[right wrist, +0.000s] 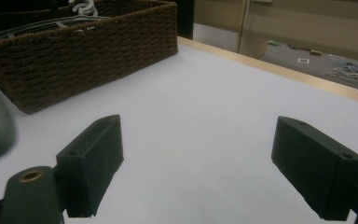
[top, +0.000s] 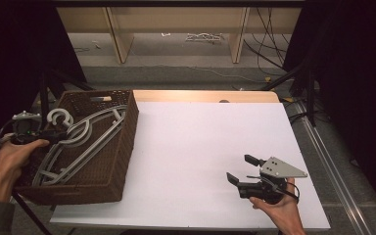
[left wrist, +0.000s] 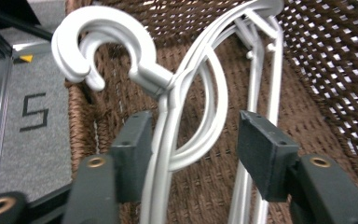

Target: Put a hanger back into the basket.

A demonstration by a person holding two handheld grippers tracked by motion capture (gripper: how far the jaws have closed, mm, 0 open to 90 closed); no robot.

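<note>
Left gripper (left wrist: 191, 149) sits over the wicker basket (top: 122, 161) at the table's left edge, jaws wide, straddling the neck of the top grey plastic hanger (left wrist: 168, 116) just below its hook (left wrist: 98, 42). The hangers lie stacked inside the basket. Advice: centre the neck between the pads, close on one hanger only, then lift straight up. Right gripper (top: 242, 171) hovers wide open over bare white tabletop (top: 200, 147), holding nothing.

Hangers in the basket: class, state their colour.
Pale grey hangers, clearest in the left gripper view, against the brown woven basket.
</note>
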